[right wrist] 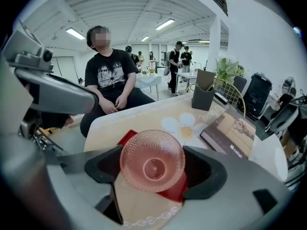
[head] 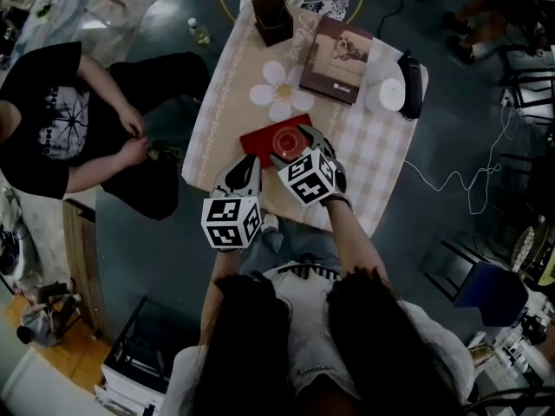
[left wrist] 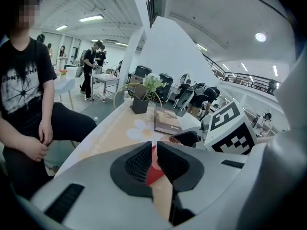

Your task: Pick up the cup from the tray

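Note:
A pink dimpled glass cup (right wrist: 152,161) sits between the jaws of my right gripper (right wrist: 152,167), which is shut on it just over the red tray (right wrist: 125,139). In the head view the cup (head: 284,139) and the tray (head: 256,142) are at the near side of the table, with the right gripper (head: 295,147) over them. My left gripper (head: 241,173) hangs at the tray's near left corner. Its jaws are all but closed (left wrist: 154,159). A sliver of red tray (left wrist: 152,175) shows through the slit, and I cannot tell whether they touch it.
A book (head: 336,59), a daisy-shaped mat (head: 282,89), a dark plant pot (head: 272,17), a white cylinder (head: 386,94) and a black object (head: 411,83) lie farther back on the table (head: 381,159). A person in black (head: 61,120) sits to the left.

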Tool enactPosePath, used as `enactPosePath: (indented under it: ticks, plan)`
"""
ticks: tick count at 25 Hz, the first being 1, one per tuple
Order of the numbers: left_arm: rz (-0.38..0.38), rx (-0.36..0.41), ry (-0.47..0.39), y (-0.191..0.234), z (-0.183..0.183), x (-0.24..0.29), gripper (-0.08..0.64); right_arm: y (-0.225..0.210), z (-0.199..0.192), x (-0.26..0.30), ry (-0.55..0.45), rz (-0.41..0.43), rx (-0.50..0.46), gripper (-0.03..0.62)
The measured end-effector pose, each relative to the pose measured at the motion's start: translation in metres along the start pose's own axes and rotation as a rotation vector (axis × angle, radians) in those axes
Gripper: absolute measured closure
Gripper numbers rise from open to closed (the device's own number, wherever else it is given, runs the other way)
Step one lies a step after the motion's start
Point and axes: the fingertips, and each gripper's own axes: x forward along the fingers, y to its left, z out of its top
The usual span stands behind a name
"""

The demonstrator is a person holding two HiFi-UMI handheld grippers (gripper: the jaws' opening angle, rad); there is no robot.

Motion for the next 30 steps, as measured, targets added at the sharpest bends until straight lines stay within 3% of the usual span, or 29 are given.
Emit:
enactPosePath:
  ticks: [3, 12, 21, 26, 30]
  plan:
    - [-0.008, 0.015, -0.005, -0.003, 0.002, -0.003, 0.525, -0.003, -0.004, -0.011, -0.007, -0.014, -0.001, 0.201]
    - [-0.046, 0.053, -0.014, -0.021, -0.005, -0.008, 0.525, -0.022, -0.037, -0.049, -0.028, -0.091, 0.112, 0.201]
    - [-0.144, 0.147, 0.022, -0.066, -0.016, 0.005, 0.525, -0.045, -0.092, -0.092, -0.002, -0.200, 0.207, 0.201]
    - [-0.222, 0.124, 0.000, -0.098, -0.009, 0.011, 0.525, -0.057, -0.125, -0.112, 0.020, -0.246, 0.257, 0.201]
    - [-0.249, 0.158, 0.012, -0.120, -0.010, 0.018, 0.525, -0.059, -0.144, -0.118, 0.024, -0.267, 0.313, 0.201]
